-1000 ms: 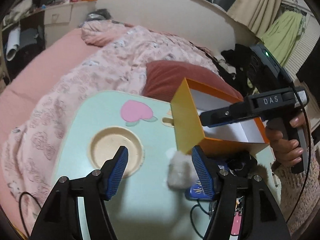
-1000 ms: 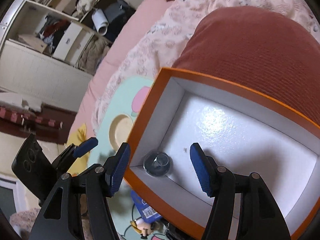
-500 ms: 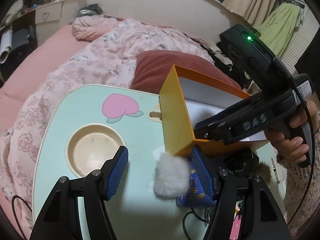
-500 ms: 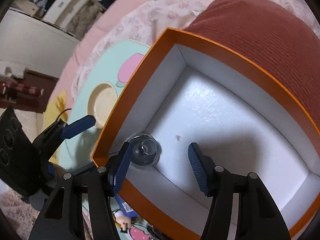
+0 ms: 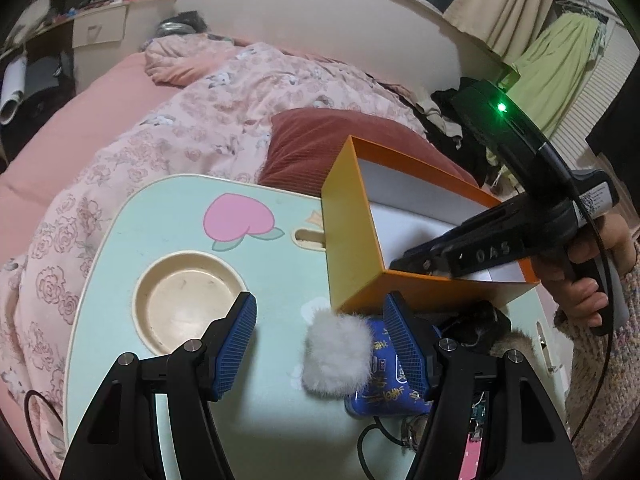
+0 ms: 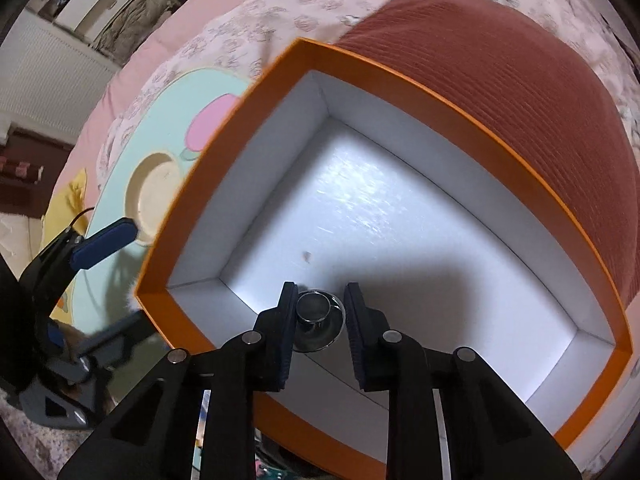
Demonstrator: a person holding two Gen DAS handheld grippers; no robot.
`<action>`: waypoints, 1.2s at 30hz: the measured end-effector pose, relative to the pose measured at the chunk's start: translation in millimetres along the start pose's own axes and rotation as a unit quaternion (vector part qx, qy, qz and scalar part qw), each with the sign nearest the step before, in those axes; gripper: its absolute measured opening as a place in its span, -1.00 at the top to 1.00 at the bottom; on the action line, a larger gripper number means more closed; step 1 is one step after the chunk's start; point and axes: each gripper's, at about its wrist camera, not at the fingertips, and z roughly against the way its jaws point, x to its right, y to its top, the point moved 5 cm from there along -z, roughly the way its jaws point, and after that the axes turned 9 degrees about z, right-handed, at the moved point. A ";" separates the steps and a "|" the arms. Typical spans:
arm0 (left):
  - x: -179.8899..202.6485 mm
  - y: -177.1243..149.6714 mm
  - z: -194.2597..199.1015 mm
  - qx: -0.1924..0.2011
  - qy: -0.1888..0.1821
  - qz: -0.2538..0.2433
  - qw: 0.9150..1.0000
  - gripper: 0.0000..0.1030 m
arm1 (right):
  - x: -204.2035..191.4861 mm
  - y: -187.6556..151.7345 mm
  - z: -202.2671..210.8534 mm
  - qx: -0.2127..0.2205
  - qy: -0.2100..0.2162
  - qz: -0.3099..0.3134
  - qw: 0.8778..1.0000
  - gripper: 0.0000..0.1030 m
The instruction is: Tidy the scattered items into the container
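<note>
An orange box (image 5: pixel 352 240) with a white inside (image 6: pixel 400 208) stands on a mint lap table (image 5: pixel 168 216). My right gripper (image 6: pixel 320 304) reaches into the box, its jaws narrowed around a small silver round object (image 6: pixel 318 320) that lies on the box floor. Whether the pads touch it I cannot tell. My left gripper (image 5: pixel 320 340) is open above the table, with a white fluffy pom-pom (image 5: pixel 338 356) between its fingers. A blue packet (image 5: pixel 380 384) lies under the pom-pom, beside the box's front.
The table has a round cream cup recess (image 5: pixel 188 304) and a pink peach picture (image 5: pixel 236 216). A black furry item (image 5: pixel 480 328) and a black cable (image 5: pixel 372 436) lie at the table's front right. A rust-red pillow (image 6: pixel 500 92) and pink floral bedding (image 5: pixel 160 140) surround the table.
My right gripper's jaws have narrowed from wide open and now flank the silver object in the box. My left gripper has drawn back a little, still open by the pom-pom.
</note>
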 end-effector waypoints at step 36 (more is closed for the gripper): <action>20.0 -52.0 46.4 0.012 -0.040 -0.016 0.999 -0.27 | -33.1 -155.2 106.2 0.385 0.013 -0.128 0.914 -0.16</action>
